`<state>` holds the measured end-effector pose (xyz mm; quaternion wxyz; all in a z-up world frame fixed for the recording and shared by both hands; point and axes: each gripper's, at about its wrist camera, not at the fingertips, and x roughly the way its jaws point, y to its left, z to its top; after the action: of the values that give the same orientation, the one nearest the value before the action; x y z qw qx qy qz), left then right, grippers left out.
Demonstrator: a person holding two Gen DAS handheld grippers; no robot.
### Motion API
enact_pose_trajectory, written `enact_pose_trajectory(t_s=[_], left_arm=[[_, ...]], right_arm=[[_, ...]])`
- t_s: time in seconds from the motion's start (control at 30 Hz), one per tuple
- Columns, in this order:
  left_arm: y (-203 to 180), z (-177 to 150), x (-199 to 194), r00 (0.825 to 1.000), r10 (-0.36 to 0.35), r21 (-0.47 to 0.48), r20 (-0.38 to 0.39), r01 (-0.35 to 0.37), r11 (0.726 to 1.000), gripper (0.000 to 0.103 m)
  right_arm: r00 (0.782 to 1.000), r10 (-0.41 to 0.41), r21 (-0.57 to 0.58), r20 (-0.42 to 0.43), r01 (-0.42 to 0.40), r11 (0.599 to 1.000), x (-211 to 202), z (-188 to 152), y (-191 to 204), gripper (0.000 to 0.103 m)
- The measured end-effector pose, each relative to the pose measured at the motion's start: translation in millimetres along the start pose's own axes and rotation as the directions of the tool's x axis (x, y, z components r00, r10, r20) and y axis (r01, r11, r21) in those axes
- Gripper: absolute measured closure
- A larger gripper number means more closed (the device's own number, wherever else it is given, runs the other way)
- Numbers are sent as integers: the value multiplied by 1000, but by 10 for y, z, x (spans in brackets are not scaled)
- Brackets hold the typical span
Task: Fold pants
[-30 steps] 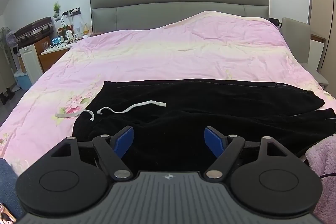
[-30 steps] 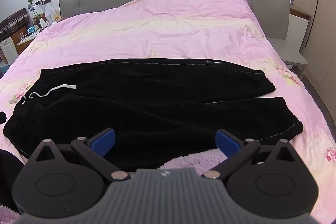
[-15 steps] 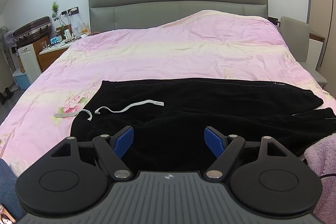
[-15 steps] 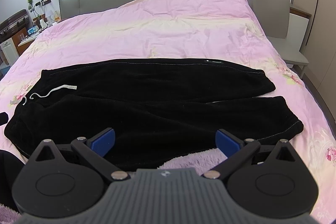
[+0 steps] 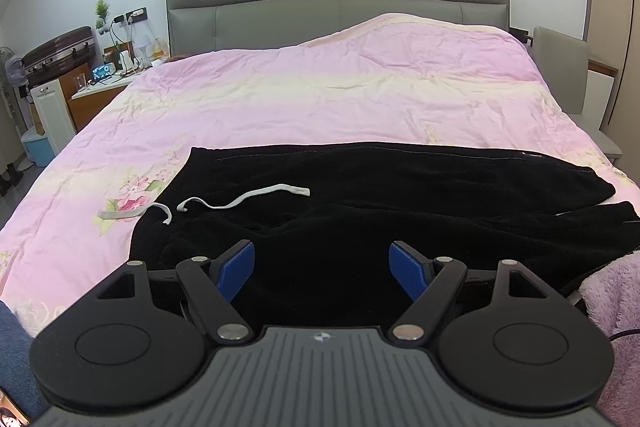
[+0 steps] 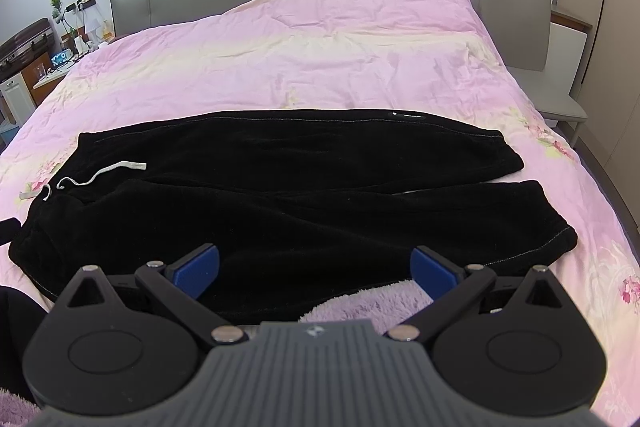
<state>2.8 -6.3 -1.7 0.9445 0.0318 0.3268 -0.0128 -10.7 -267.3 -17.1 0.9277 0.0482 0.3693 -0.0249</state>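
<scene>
**Pants lying sideways across our tongs, both sets wide apart**

Left wrist view: our left gripper [image 5: 322, 269] has its jaws spread apart with nothing between them. The black pants [image 5: 380, 195] lie straight ahead and just below the tips, long axis running crosswise, left to right. The waistband end with the white drawstring [image 5: 244, 198] sits ahead and to the left, so this hand looks nearer the waist.

Right wrist view: our right gripper [image 6: 316, 271] is also spread apart and empty. The pants [image 6: 300, 195] stretch crosswise ahead of it on the pink bedspread [image 6: 300, 47]. The leg cuffs [image 6: 560, 239] end ahead and to the right, so we reckon this hand takes the cuff end.
</scene>
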Motion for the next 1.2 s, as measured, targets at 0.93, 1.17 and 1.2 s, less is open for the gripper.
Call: enact_pose_trajectory(t_s=[0.93,1.17,1.2], left_arm=[[-45,-4,29,1000,-15,31,-4,15,999,13],[-47,-7,45,1000,-16,34,-11,16,999,13],[-53,1,49,1000,-15,34,-11,15,999,13]], right_arm=[[1000,-13,10,4,13,1000,-35,1,-6,5],[1000,-14,12,2,14,1000,-30,4,-5,5],[1000,-13,14,1,13,1000,-29,9,-6,5]])
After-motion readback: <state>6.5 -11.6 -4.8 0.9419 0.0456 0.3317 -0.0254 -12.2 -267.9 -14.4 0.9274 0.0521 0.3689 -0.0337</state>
